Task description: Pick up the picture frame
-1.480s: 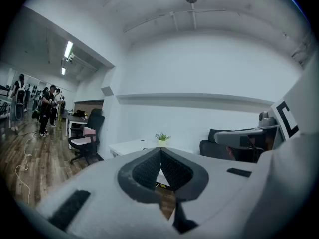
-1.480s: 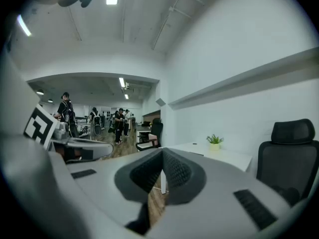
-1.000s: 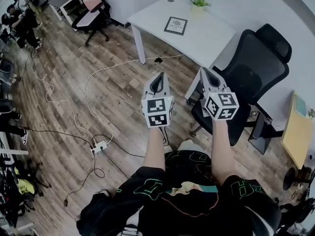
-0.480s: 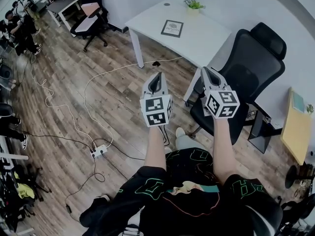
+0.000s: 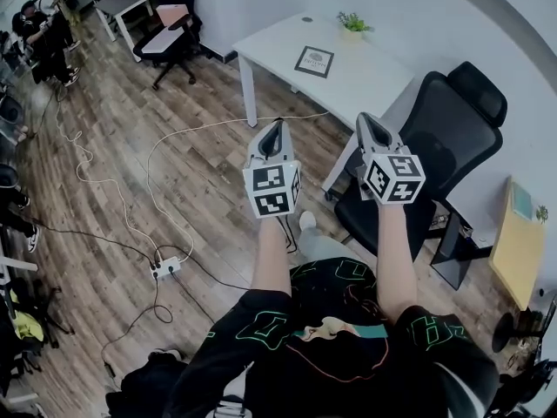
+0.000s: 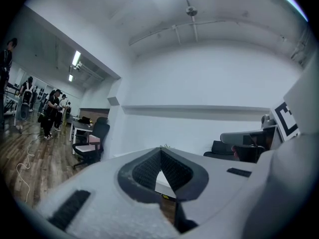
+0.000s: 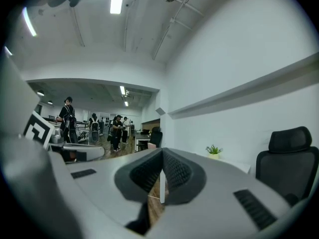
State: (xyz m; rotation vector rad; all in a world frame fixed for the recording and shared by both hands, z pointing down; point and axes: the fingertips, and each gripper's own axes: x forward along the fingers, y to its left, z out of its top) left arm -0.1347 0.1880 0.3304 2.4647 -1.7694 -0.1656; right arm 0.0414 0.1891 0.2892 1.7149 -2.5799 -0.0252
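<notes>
A dark picture frame (image 5: 314,61) with a pale print lies flat on the white table (image 5: 278,46) at the far side of the room. My left gripper (image 5: 278,125) is held out level over the wooden floor, shut and empty, well short of the table. The right gripper (image 5: 363,120) is level beside it, also shut with nothing in it, in front of the table's near corner. In the left gripper view the jaws (image 6: 161,153) meet at their tips. The right gripper view shows the jaws (image 7: 162,152) closed too. The frame itself is not seen in either gripper view.
A small potted plant (image 5: 352,23) stands at the table's back edge. A black office chair (image 5: 448,133) is right of the table, close to my right arm. White cables (image 5: 165,151) and a power strip (image 5: 163,267) lie on the floor. Other people (image 5: 43,33) stand far left.
Both grippers have risen a little and moved slightly forward toward the table, staying shut. The view has shifted, with the table and frame now sitting a bit lower in the picture.
</notes>
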